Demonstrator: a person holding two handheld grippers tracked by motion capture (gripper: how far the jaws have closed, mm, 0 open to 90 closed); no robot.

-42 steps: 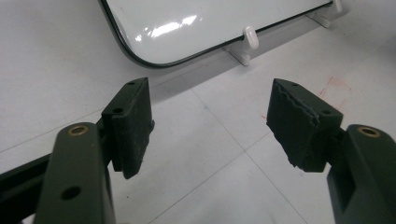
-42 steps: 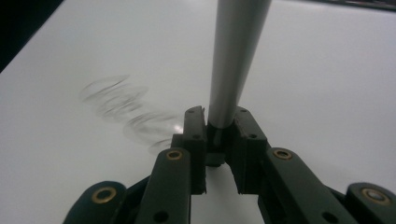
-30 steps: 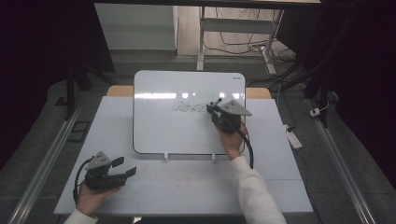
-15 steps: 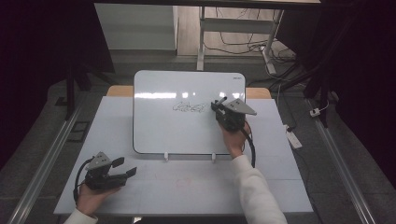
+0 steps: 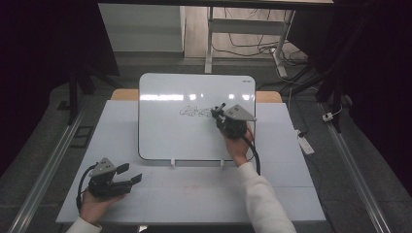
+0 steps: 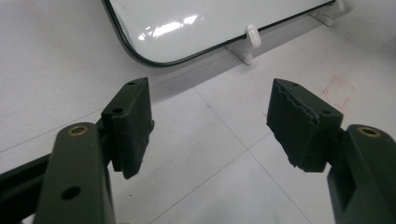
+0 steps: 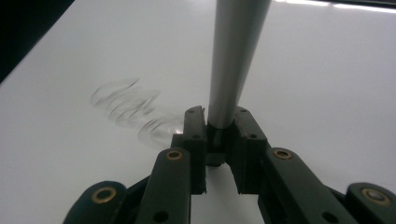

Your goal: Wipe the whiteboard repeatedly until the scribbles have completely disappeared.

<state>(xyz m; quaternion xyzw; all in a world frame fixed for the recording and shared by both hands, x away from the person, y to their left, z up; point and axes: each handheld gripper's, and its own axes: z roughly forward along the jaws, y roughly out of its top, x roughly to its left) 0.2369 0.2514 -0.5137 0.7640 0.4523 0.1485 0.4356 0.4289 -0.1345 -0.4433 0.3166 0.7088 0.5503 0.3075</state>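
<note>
The right gripper (image 5: 219, 112) is clamped on a grey marker (image 7: 233, 60), which we see rising between its jaws in the right gripper view. We hold the marker over the whiteboard (image 5: 165, 133), just beside a looping scribble (image 5: 194, 112) near the board's middle. The whiteboard stands propped on small white feet (image 5: 172, 163) on the tabletop (image 5: 204, 194). The left gripper (image 5: 131, 173) rests near the tabletop's front left corner, jaws wide apart with nothing between them.
</note>
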